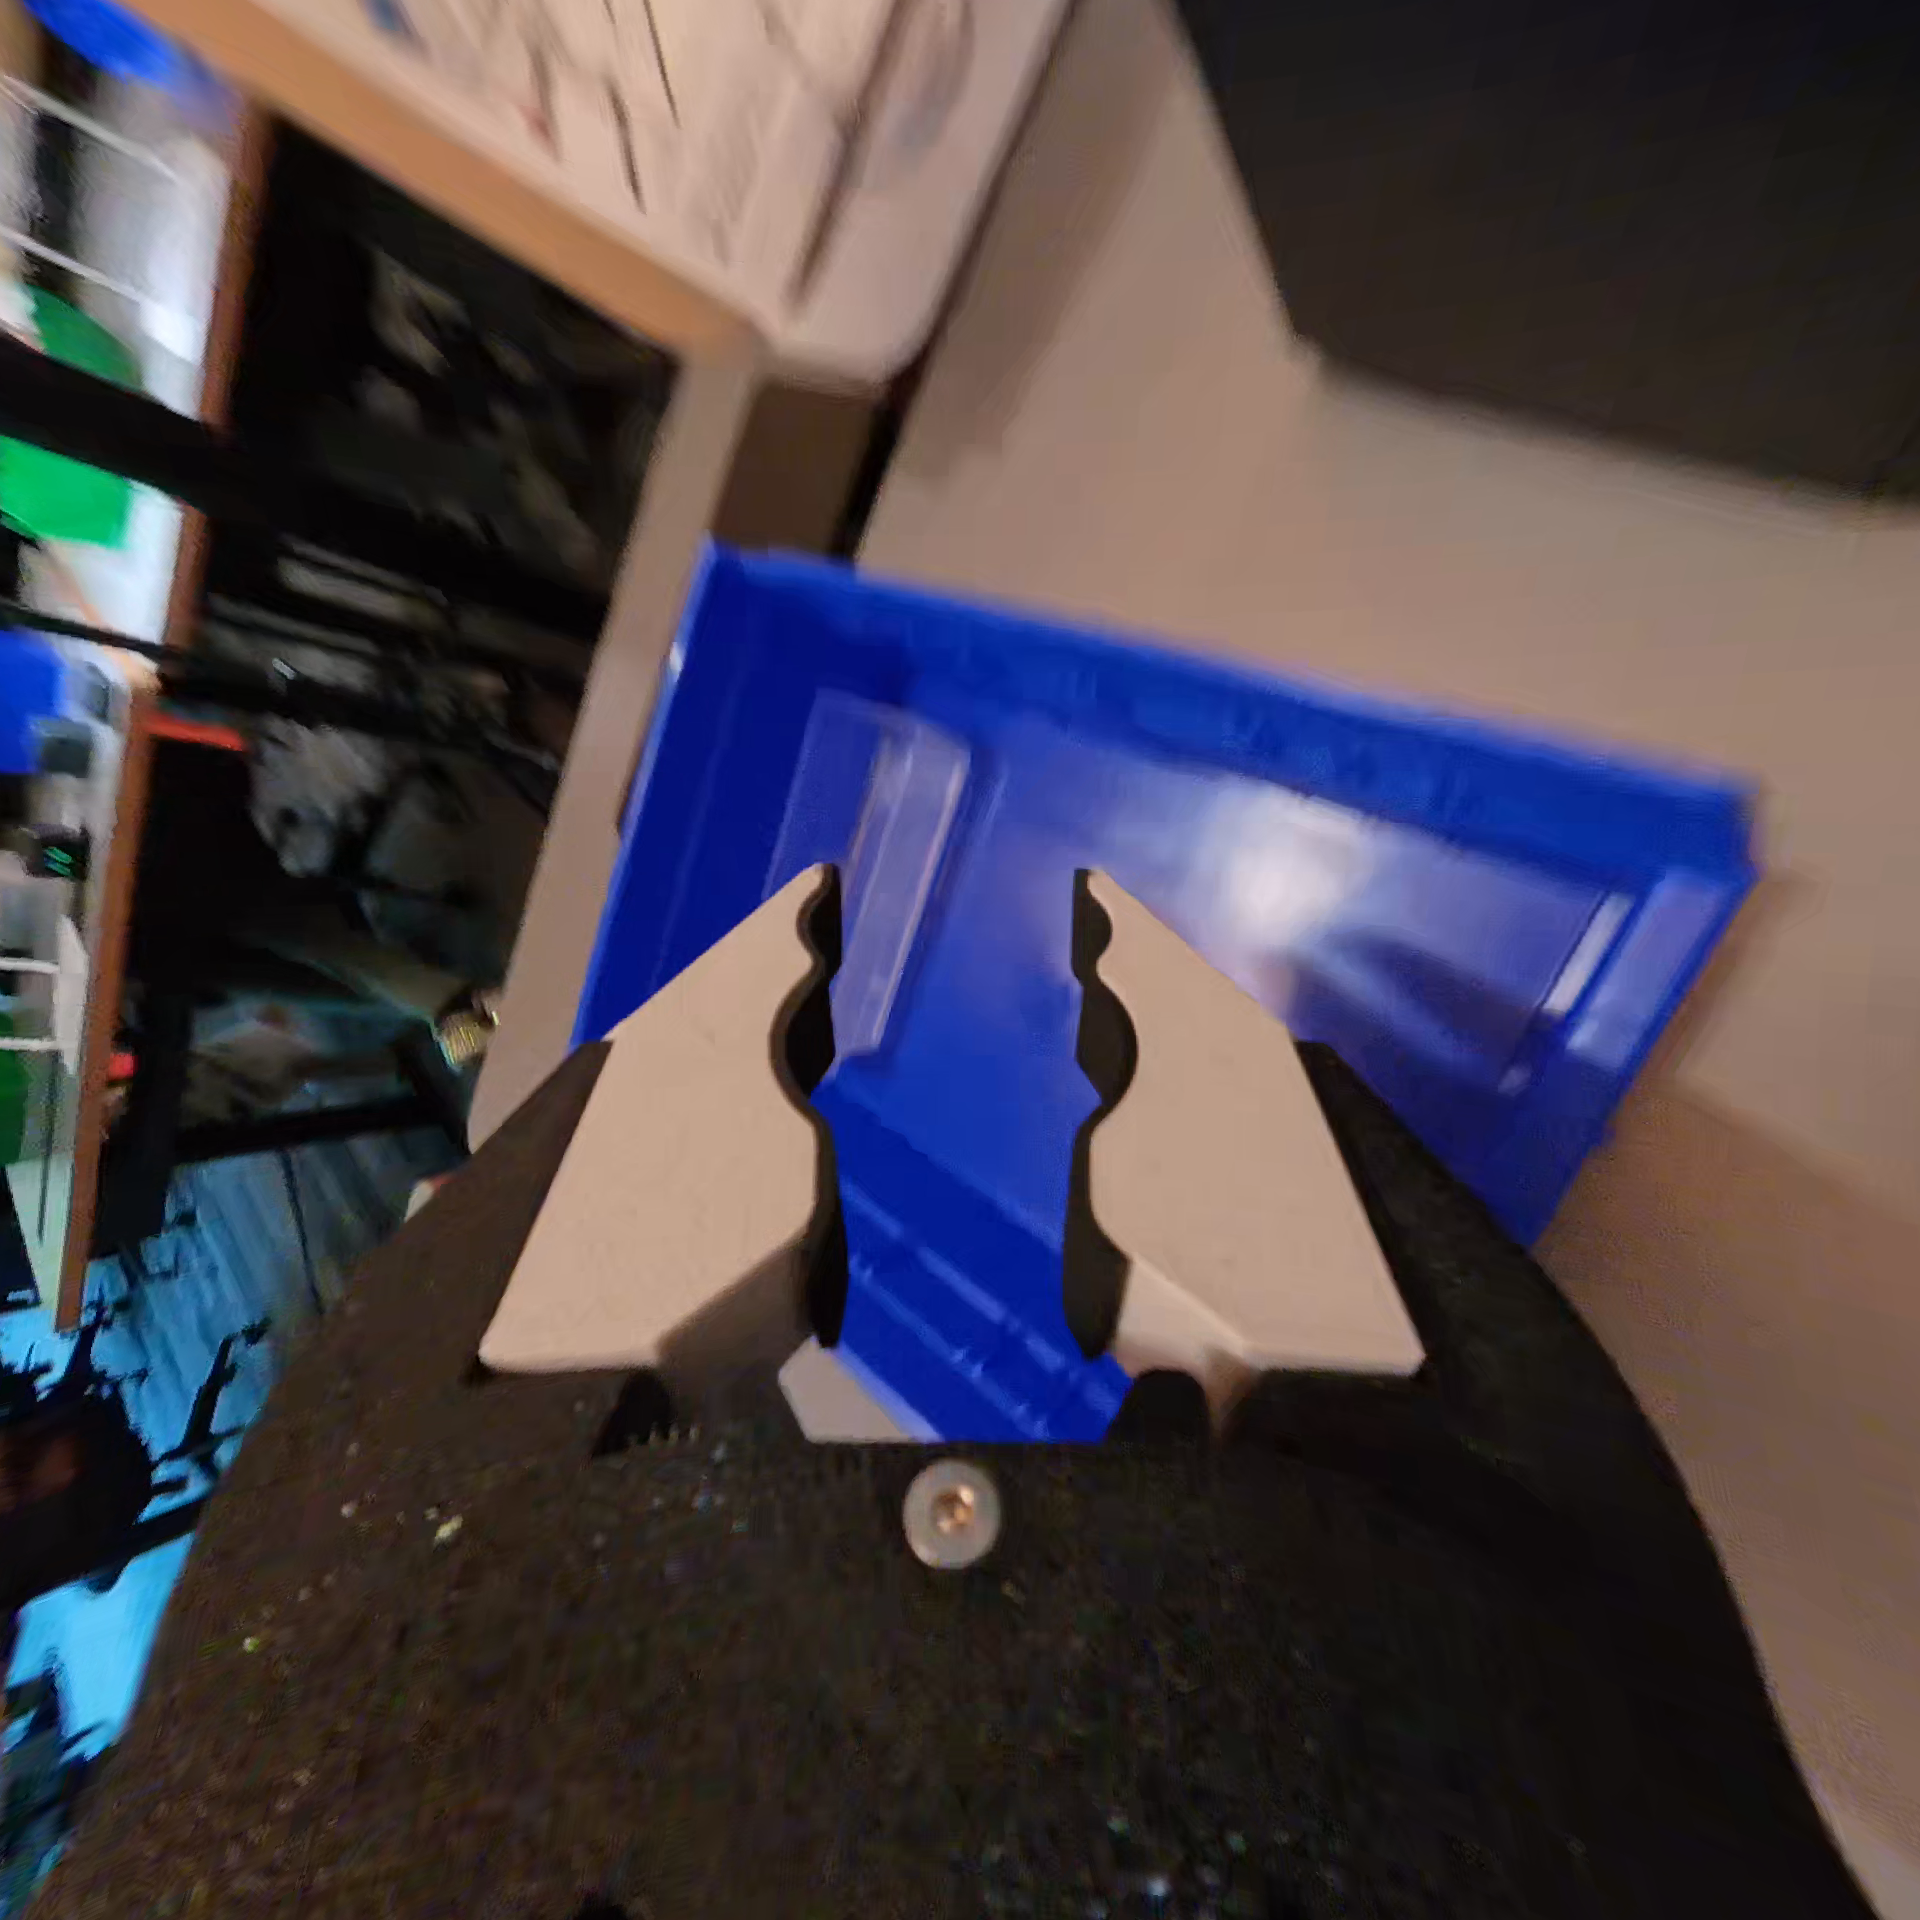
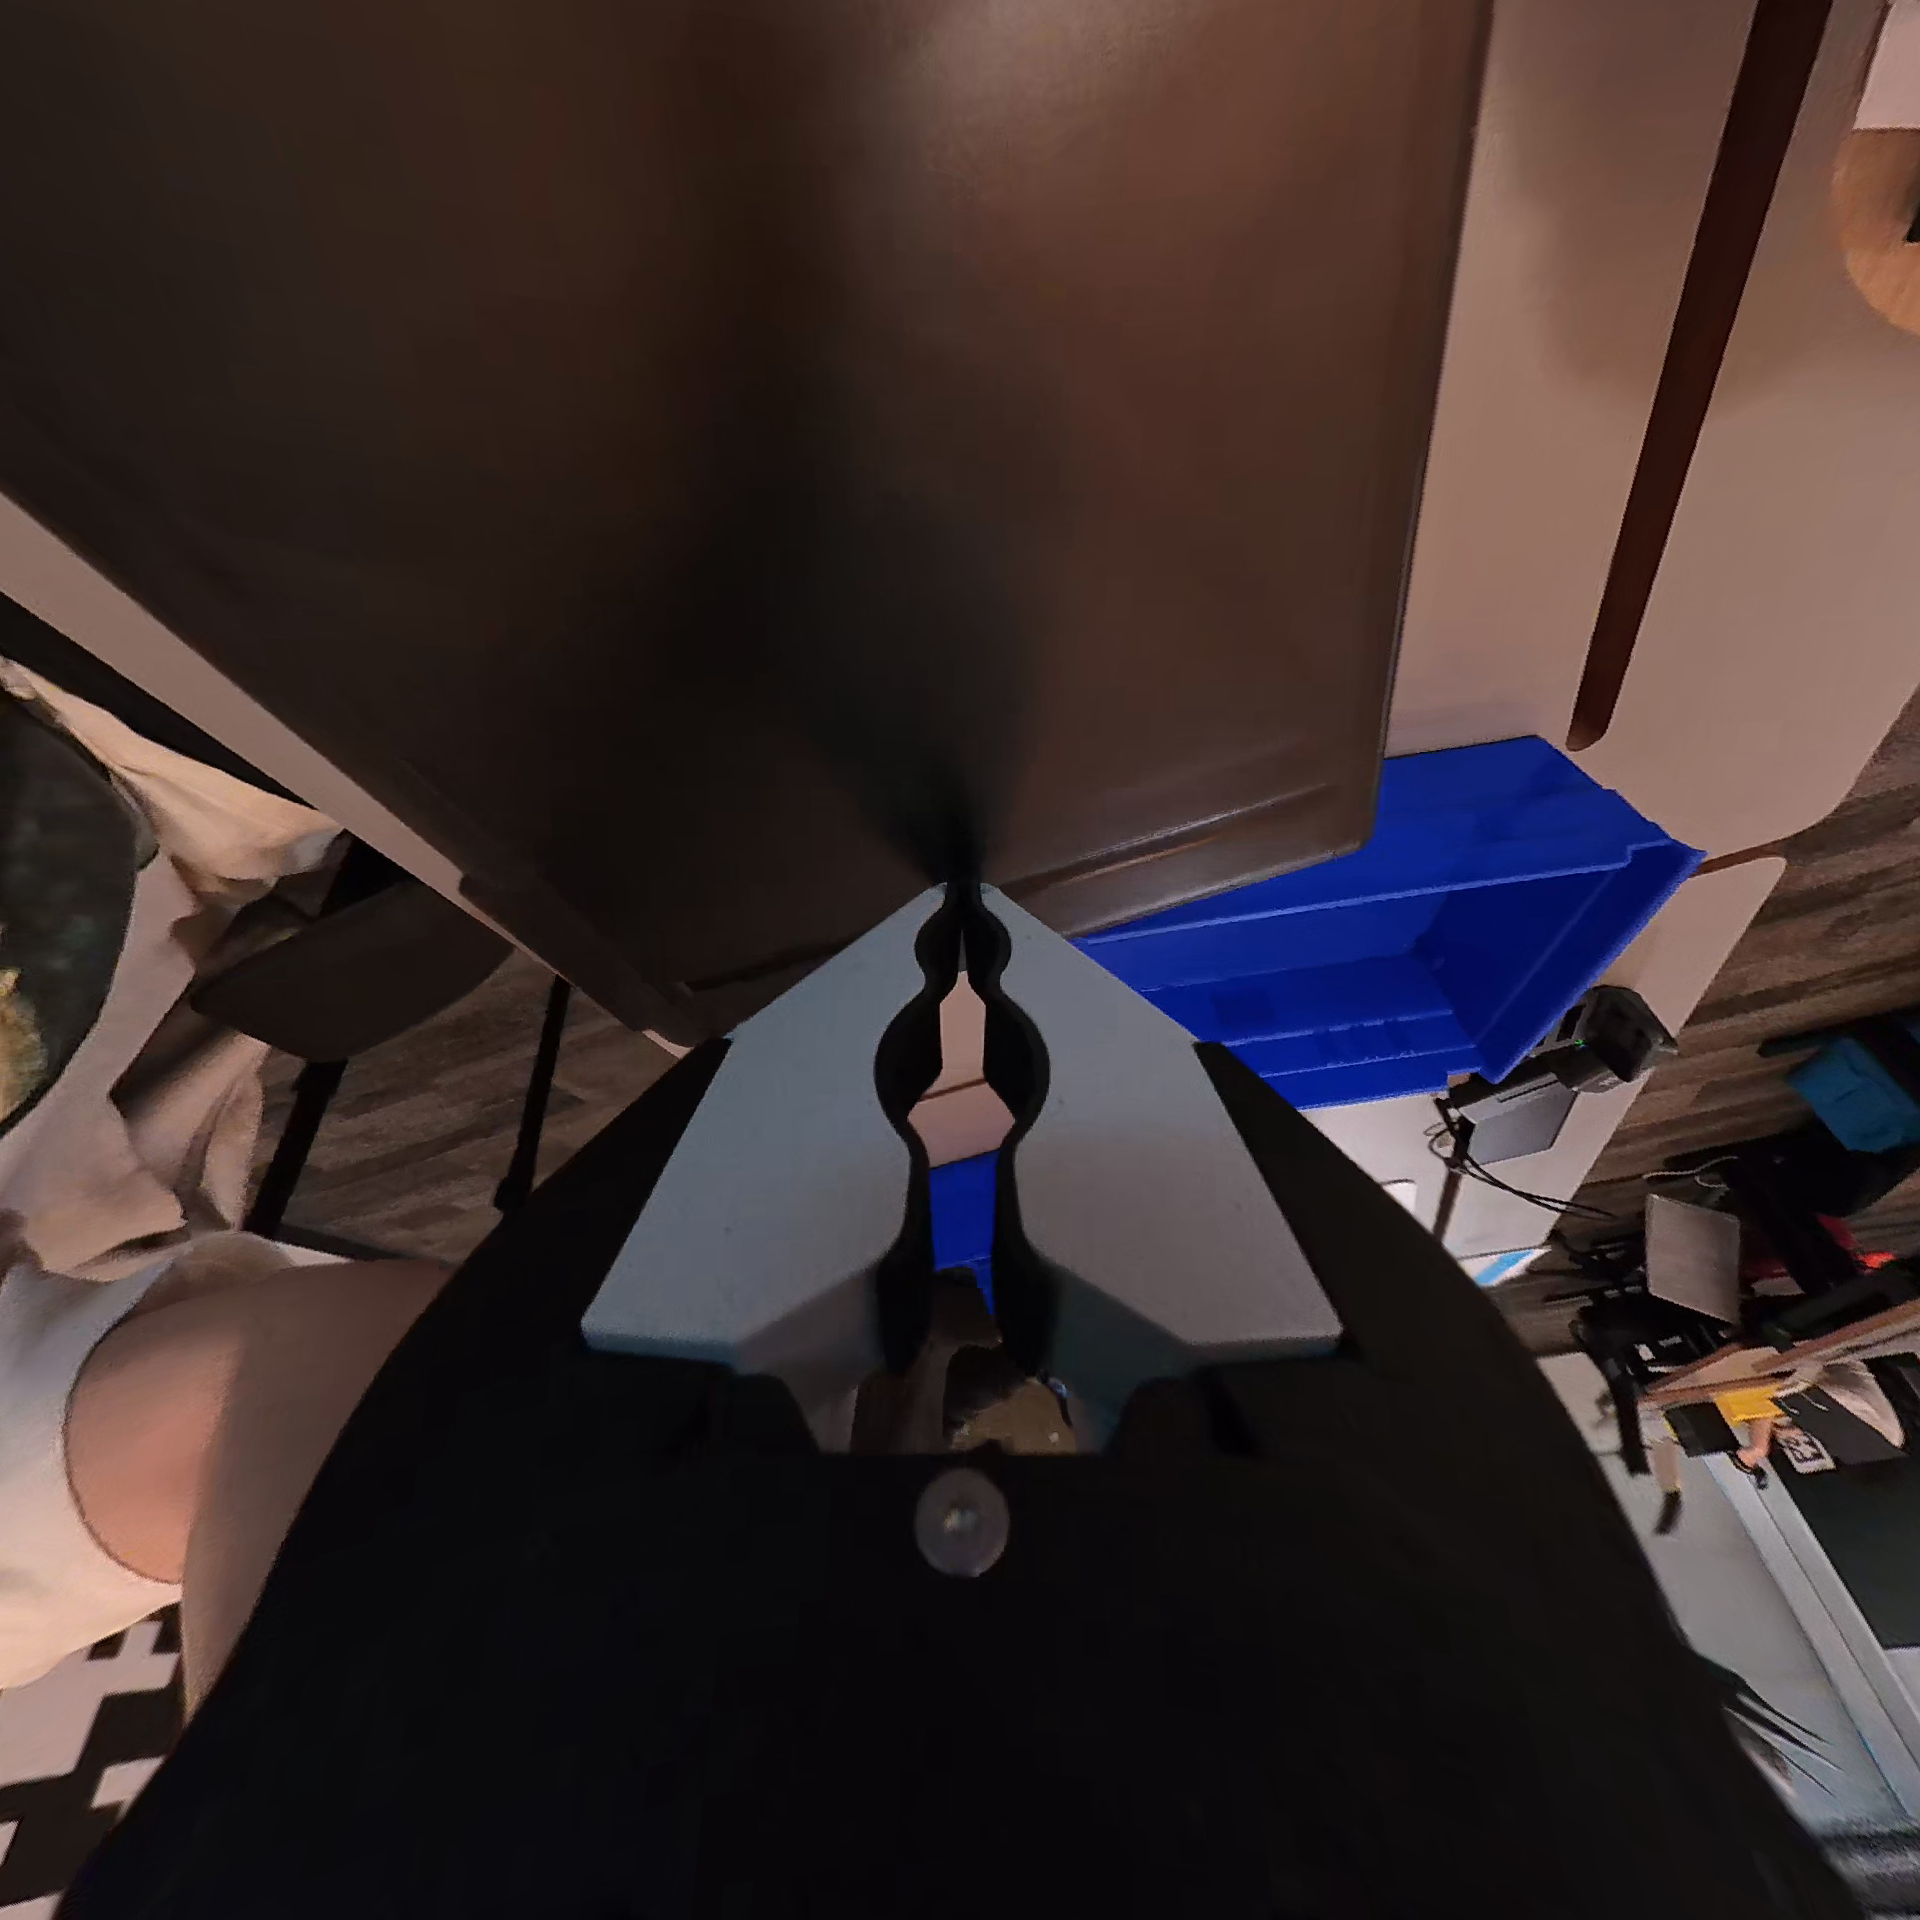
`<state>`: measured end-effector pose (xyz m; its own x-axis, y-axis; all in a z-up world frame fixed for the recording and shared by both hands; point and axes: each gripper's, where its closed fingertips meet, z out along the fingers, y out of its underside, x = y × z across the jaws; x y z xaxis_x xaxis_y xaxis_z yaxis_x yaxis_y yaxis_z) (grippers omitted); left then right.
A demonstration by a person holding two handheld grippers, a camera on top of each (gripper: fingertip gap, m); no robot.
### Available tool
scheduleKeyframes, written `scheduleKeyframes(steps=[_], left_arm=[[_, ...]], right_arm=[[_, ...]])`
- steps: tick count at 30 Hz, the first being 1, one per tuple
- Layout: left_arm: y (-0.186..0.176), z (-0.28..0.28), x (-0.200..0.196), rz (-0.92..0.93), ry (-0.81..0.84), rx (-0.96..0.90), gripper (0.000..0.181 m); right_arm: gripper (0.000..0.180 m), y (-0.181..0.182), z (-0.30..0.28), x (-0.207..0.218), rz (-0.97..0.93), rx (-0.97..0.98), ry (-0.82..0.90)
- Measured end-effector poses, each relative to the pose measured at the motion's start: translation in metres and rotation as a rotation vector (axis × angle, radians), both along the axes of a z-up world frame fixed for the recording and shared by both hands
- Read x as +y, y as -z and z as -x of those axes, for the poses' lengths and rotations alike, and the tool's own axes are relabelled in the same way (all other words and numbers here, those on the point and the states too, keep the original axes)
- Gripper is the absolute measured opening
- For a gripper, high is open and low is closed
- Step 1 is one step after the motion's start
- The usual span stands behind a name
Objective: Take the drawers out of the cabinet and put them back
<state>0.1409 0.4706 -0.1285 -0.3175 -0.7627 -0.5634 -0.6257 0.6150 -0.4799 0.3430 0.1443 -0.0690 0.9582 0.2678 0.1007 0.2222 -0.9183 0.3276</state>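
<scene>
A blue plastic drawer point(image 1: 1195, 831) with a clear front piece lies out on the beige table point(image 1: 1195, 416), close to the table's edge. My left gripper point(image 1: 956, 883) is open and empty, its fingertips over the drawer's left part, and the view is blurred. The dark cabinet point(image 1: 1610, 208) stands behind the drawer at the upper right. In the right wrist view the cabinet point(image 2: 727, 416) fills the upper frame. My right gripper point(image 2: 961, 899) is shut on the cabinet's lower edge. The blue drawer point(image 2: 1403, 935) shows beyond it on the right.
A white box point(image 1: 727, 125) sits on the table behind the drawer. Dark shelves with clutter point(image 1: 395, 623) stand past the table edge on the left. A person's arm point(image 2: 156, 1455) and a chair point(image 2: 343, 977) are at the left; equipment point(image 2: 1714, 1247) lies on the floor at right.
</scene>
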Motion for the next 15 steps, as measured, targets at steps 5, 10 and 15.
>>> scheduleKeyframes(steps=[5,10,15], left_arm=[[0.049,0.003,0.072,-0.077,-0.045,0.342,0.048],[0.083,-0.010,0.113,-0.022,-0.061,0.465,0.040],[0.115,-0.010,0.141,-0.030,-0.094,0.595,0.028]], right_arm=[[0.000,0.000,0.000,0.000,-0.035,0.023,0.021],[0.000,0.000,0.000,0.000,-0.032,0.015,0.017],[0.000,0.000,0.000,0.000,-0.050,0.013,0.018]])
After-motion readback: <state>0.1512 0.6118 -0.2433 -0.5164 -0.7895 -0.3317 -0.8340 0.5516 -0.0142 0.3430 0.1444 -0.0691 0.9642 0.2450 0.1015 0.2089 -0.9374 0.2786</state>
